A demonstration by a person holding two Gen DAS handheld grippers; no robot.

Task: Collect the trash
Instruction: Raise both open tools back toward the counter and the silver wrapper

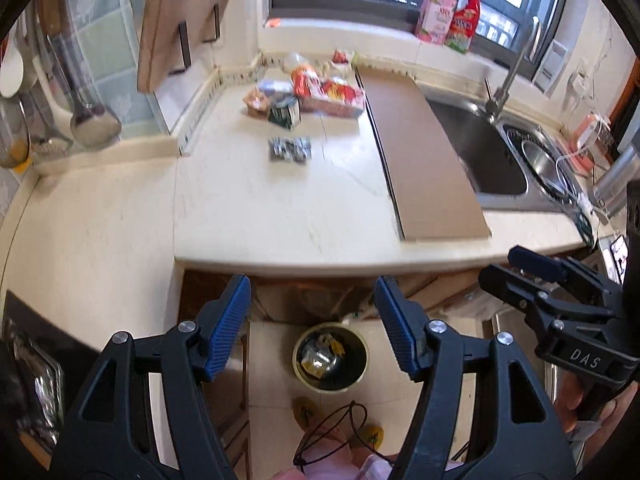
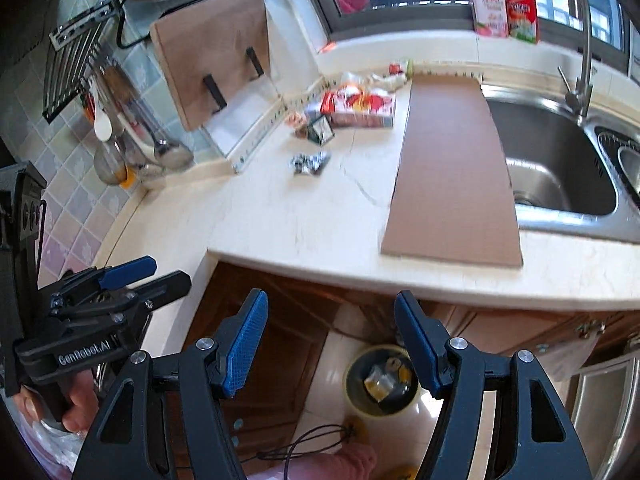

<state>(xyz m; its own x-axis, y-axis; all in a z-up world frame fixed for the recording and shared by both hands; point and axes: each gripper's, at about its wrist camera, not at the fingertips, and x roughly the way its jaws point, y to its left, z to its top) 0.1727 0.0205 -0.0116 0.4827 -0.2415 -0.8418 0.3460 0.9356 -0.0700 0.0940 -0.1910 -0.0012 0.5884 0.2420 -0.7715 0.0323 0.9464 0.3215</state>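
Left wrist view: left gripper (image 1: 312, 328) jaws wide, nothing between, above the floor bin (image 1: 330, 357) holding wrappers. Right gripper (image 2: 330, 342) likewise spread and empty. Trash pile (image 1: 312, 90) and a loose silver wrapper (image 1: 290, 150) lie on the countertop (image 1: 280, 208), left of the cardboard sheet (image 1: 424, 152) beside the sink (image 1: 492, 156).

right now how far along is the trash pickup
Some is done: the bin on the floor already holds wrappers. Nothing is in hand: the left tongs and right tongs are both open and empty. Left to do: the silver wrapper, the green packet and the red packaging pile are on the counter.
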